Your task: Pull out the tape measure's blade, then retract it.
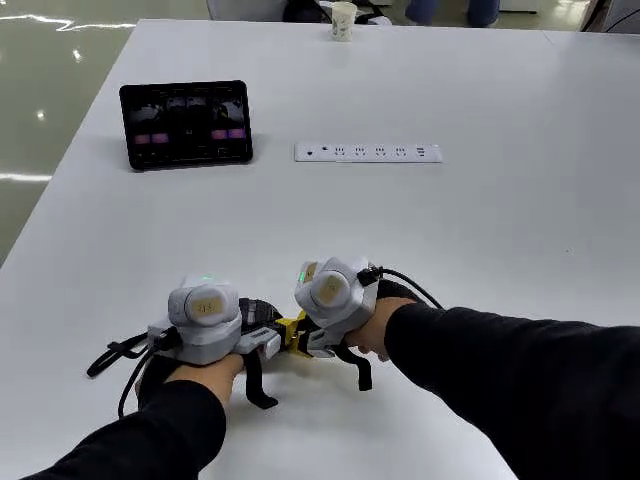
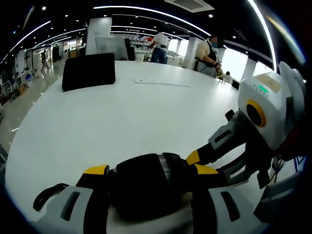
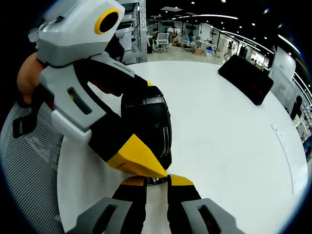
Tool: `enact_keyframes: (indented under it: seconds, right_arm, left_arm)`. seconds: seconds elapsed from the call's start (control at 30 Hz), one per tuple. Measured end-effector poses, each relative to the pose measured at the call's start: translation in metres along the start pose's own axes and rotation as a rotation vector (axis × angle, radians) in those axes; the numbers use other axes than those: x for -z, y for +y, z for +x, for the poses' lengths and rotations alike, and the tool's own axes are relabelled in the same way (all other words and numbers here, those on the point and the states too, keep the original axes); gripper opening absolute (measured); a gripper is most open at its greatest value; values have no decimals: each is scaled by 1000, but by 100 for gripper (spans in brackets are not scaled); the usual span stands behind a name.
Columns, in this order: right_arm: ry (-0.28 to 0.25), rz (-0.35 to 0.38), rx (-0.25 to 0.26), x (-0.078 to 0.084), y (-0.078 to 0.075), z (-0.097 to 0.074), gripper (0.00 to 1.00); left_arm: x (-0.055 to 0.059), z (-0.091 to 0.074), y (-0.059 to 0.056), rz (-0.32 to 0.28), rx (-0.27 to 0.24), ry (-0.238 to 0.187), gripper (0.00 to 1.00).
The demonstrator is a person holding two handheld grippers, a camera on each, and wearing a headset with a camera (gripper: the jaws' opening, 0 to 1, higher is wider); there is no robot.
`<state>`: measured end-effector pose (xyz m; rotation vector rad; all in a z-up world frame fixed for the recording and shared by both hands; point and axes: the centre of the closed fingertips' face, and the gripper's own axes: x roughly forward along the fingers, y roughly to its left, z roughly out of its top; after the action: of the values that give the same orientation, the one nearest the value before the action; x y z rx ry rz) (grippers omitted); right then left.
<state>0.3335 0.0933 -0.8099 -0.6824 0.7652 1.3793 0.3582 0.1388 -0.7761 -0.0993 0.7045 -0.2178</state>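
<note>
Black tape (image 2: 151, 192) sat clamped between left gripper (image 2: 151, 170) jaws near the table's (image 1: 450, 220) near edge. Right gripper (image 3: 157, 181) was nearly closed, pinching blade tip (image 3: 156, 179) right against the case.

We log both forearms low and drawn in, left sleeve (image 1: 150, 440) and right sleeve (image 1: 520, 370) black, wrists close together. Our left hand-held gripper (image 2: 151, 170) lies level, jaws clamped round the tape measure (image 2: 146, 195) body. Our right hand-held gripper (image 3: 157, 183) angles in from the right, jaws nearly together, pinching the blade tip (image 3: 156, 179), just beside the left one's yellow tips
</note>
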Motion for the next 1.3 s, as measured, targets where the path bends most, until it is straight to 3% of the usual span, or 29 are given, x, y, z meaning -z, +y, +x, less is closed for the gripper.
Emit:
enact_keyframes:
  seconds: [0.33, 0.7, 0.83, 1.0, 1.1, 1.17, 1.3]
  right_arm:
    - [-19, 4, -7, -3, 1, -5, 14]
    - [-65, 32, 8, -5, 5, -22, 17]
    - [-81, 41, 13, -4, 9, -28, 16]
    - [-100, 47, 11, 1, 17, -34, 17]
    - [-120, 47, 23, 2, 18, -40, 18]
    - [-149, 66, 37, -2, 18, -45, 19]
    - [-186, 72, 55, -5, 20, -57, 23]
  left_arm:
    - [4, 2, 0, -34, 20, 67, 64]
    - [-2, -6, 0, -29, 58, 48, 69]
    - [-1, -9, 1, -22, 90, 53, 80]
    - [1, -17, -2, 0, 130, 56, 84]
    - [-3, -25, -9, -35, 193, 33, 91]
    - [-2, -30, -11, -6, 212, 27, 99]
    - [-3, -42, -11, 85, 241, 9, 99]
